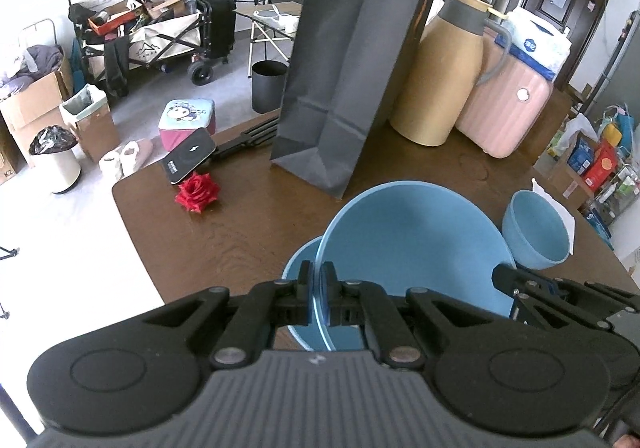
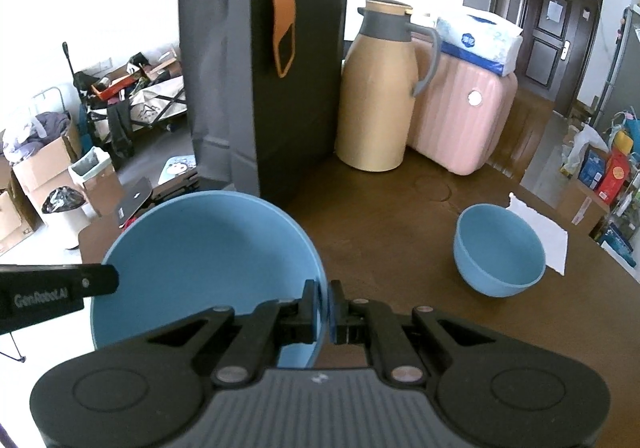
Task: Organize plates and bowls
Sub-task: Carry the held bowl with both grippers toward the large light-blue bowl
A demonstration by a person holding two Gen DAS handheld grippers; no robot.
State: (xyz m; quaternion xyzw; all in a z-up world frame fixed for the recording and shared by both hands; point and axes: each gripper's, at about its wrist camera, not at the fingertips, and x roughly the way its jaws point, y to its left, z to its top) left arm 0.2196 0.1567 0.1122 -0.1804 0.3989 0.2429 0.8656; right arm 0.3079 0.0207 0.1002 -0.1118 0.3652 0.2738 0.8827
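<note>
A large blue bowl (image 1: 416, 244) is held above the brown table (image 1: 240, 224), tilted. My left gripper (image 1: 318, 284) is shut on its left rim. My right gripper (image 2: 324, 304) is shut on its right rim; the bowl fills the left of the right wrist view (image 2: 200, 248). Under the bowl a blue plate (image 1: 300, 264) lies on the table, mostly hidden. A small blue bowl (image 1: 536, 232) stands upright on the table to the right, also in the right wrist view (image 2: 500, 248). The right gripper's body shows in the left wrist view (image 1: 560, 296).
A tall black paper bag (image 1: 352, 76) stands behind the bowls. A tan jug (image 1: 440, 68) and a pink case (image 1: 508, 104) with a tissue pack stand at the back right. A red rose (image 1: 198, 192) and a black device (image 1: 188, 160) lie at the left. White paper (image 2: 544, 232) lies beside the small bowl.
</note>
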